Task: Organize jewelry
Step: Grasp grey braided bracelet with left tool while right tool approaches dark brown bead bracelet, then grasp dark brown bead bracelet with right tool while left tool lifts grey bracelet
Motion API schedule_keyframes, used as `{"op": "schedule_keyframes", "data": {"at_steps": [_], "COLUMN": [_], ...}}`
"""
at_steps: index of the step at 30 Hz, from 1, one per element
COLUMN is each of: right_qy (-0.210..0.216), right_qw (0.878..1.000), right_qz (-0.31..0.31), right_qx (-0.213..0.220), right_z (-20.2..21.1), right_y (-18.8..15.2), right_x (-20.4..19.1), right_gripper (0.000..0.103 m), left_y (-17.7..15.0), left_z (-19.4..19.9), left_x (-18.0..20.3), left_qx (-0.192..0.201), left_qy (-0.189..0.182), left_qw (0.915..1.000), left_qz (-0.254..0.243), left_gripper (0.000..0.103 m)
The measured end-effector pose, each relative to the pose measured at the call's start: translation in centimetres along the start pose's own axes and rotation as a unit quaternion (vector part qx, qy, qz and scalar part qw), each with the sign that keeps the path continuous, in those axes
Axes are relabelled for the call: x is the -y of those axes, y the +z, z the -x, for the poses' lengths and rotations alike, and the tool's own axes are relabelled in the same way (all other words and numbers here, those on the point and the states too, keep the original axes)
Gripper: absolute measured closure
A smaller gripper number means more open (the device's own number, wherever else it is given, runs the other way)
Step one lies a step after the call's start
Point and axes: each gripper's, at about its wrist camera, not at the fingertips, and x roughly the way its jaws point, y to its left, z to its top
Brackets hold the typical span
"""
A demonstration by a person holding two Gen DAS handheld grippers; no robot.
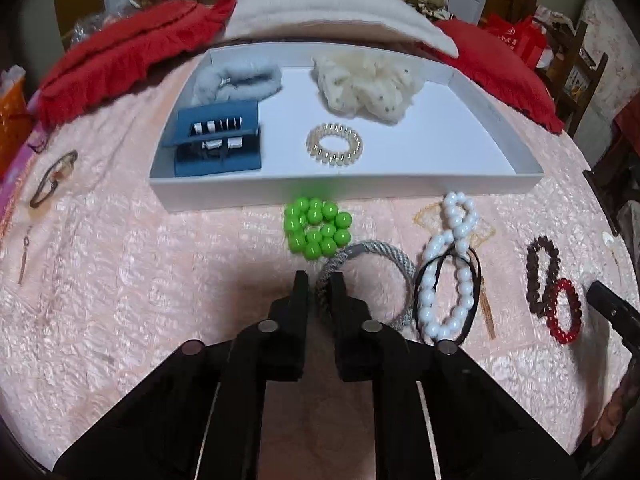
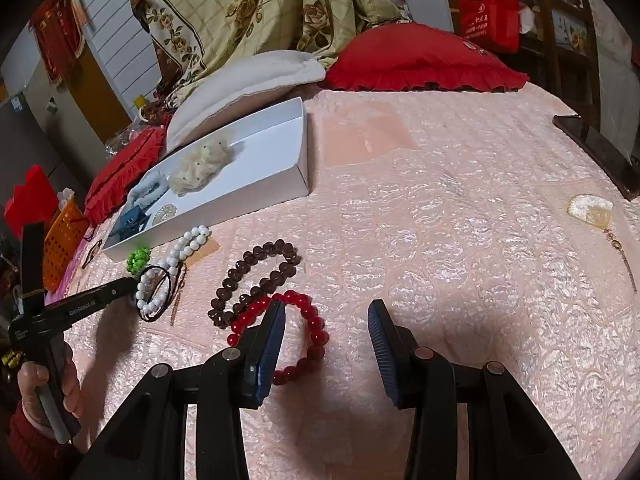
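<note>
Left claw [image 1: 319, 280] angled down, jaws nearly together, right claw [image 2: 326, 312] angled down, jaws apart

Grey braided cord ring [image 1: 372, 276], flat on the bed, just before the white tray's [image 1: 344, 190] near wall. Green bead cluster [image 1: 318, 227] touching it; white bead strand [image 1: 450, 276] alongside, twisted in a figure-eight.

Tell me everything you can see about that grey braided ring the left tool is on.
The grey braided ring looks like a twisted cord hair tie, woven grey and white, with a plain smooth grey stretch near its top. It lies flat on the pink bedspread in front of the white box. The left tool is shut on its left side, the cord pinched between the black fingers. Its top almost meets the green bead bracelet; its right edge sits close beside the white bead bracelet.
</note>
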Motion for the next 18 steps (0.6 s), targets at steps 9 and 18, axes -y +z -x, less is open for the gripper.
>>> {"op": "schedule_keyframes", "data": {"at_steps": [9,18], "right_qy": [0.01,-0.056], "right_qw": [0.999,0.994], "right_qz": [0.023,0.09], "right_qx": [-0.023,-0.035], "right_z": [-3.0,-6.0], "right_y": [1.4,3.0], "right_x": [-2.0,-5.3], "right_gripper": [0.062,0.062], "left_y": [-2.3,-2.3], "left_z": [1.6,1.4], "left_x": [-2.2,-2.5], "left_qx": [0.006,0.03], "left_qy": [-0.003,-0.017], "left_qw": [1.0,0.9994], "left_qz": [0.001,-0.002], "left_gripper": [0.097,0.096]}}
